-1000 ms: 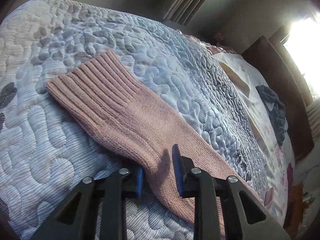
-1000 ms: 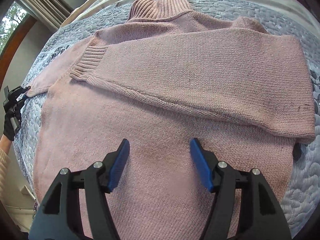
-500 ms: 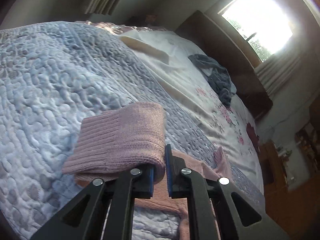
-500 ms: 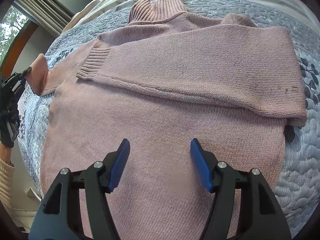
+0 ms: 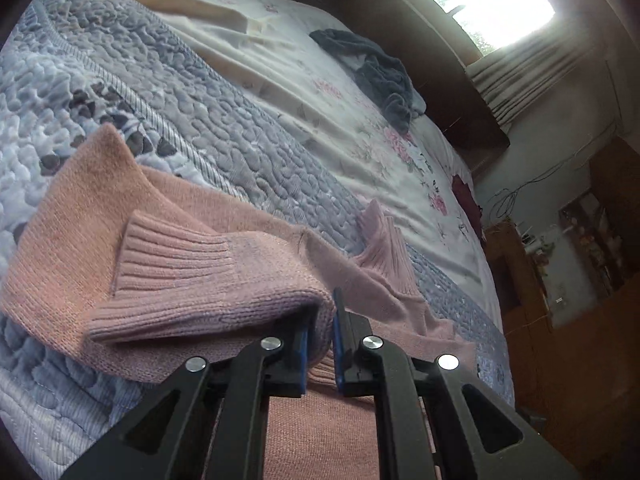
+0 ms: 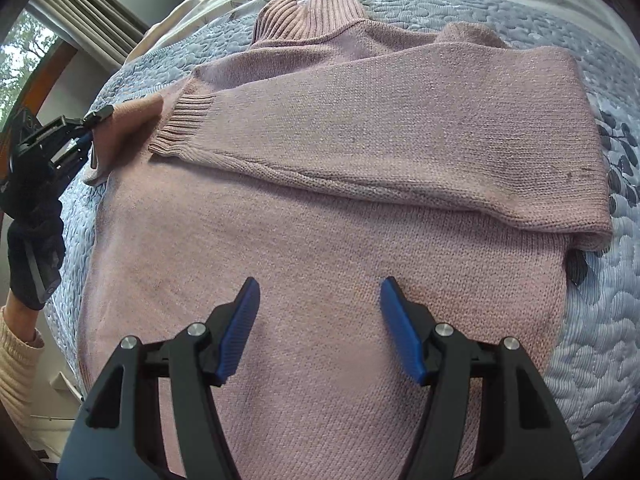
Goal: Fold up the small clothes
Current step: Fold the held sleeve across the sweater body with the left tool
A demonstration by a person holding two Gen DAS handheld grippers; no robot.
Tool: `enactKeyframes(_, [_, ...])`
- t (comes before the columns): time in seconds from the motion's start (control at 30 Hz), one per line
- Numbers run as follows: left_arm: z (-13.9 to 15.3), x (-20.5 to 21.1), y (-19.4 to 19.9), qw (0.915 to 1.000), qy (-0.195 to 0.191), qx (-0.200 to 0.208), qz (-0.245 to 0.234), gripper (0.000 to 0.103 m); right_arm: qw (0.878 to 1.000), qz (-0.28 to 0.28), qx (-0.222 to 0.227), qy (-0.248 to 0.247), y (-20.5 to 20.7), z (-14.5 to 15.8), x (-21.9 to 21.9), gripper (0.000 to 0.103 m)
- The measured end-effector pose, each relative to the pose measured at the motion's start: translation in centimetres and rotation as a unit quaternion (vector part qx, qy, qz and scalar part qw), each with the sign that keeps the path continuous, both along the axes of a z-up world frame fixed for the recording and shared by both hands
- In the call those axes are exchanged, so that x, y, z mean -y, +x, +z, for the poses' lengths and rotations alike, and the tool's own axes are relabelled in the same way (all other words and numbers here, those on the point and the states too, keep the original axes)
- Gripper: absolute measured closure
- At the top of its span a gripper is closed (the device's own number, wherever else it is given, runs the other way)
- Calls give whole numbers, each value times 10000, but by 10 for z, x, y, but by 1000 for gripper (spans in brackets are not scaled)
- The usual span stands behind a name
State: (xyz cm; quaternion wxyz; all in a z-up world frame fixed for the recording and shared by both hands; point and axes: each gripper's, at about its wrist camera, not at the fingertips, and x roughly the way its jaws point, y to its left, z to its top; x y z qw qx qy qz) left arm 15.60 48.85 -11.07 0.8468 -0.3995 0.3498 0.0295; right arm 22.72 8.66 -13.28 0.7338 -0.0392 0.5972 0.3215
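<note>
Evidently the pink sweater (image 6: 320, 208) was spread face-up on the quilted bedspread (image 6: 592, 320), one sleeve (image 6: 400, 120) already laid across the chest. The other sleeve's cuff (image 5: 224, 312) was pinched between the closed jaws of the left gripper (image 5: 320, 344) and held raised at the garment's left edge. The right gripper (image 6: 320, 316) was poised above the lower body of the knit, its jaws wide apart and nothing held.

The knit was judged soft, limp and light, likely to sag and stretch when lifted; a hold at the ribbed cuff or a doubled edge was thought the surest. The hem was cut off below the right wrist view, the back was hidden, and a dark heap of cloth (image 5: 384, 76) farther up the bed could not be identified.
</note>
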Motion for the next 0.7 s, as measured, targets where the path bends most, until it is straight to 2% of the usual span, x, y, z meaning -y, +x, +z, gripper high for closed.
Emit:
enactKeyframes(0.27, [-43, 7, -10, 9985, -225, -483, -142, 93, 9999, 12, 3, -122, 0, -2, -7, 39])
enactKeyframes(0.43, [-40, 8, -30, 9964, -301, -637, -466, 93, 9997, -23, -52, -218, 3, 1, -18, 38])
enactKeyframes(0.5, [-34, 9, -44, 9944, -331, -734, -687, 91, 9999, 29, -115, -114, 3, 6, -25, 38])
enactKeyframes(0.57, [-23, 4, -64, 9946, -155, -708, -740, 91, 9998, 124, -127, 4, 1, 14, -39, 38])
enactKeyframes(0.7, [16, -25, -89, 9962, 714, -432, -245, 91, 9985, 323, -283, 327, 1, 30, -82, 38])
